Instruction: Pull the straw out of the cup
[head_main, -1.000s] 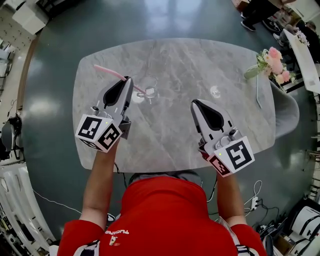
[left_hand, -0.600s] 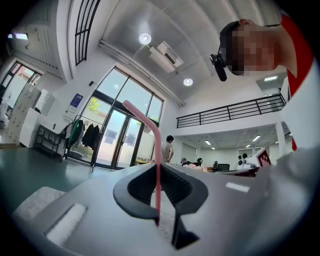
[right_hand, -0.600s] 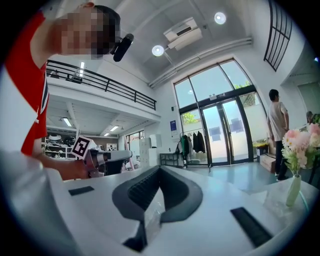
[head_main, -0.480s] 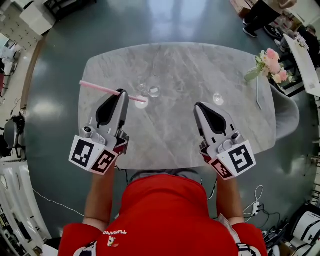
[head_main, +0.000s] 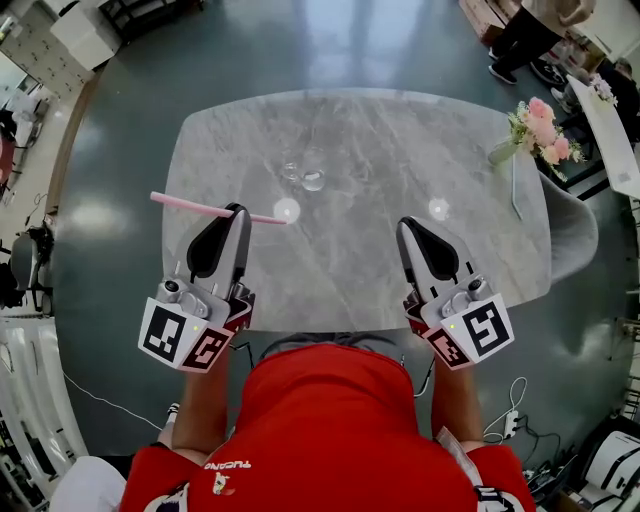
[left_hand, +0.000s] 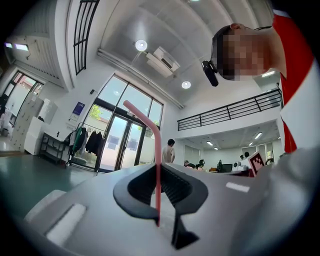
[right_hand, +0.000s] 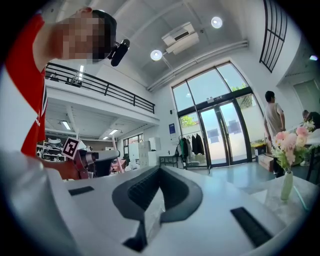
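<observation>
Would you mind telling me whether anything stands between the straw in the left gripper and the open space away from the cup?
Nothing visible does. The straw, clamped in the left gripper, is already out of the glass cup and apart from it, over the marble table.

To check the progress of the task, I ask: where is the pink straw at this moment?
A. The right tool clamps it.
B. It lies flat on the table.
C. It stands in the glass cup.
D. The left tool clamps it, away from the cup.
D: the left tool is shut on the pink straw, which it holds crosswise, apart from the glass cup.
</observation>
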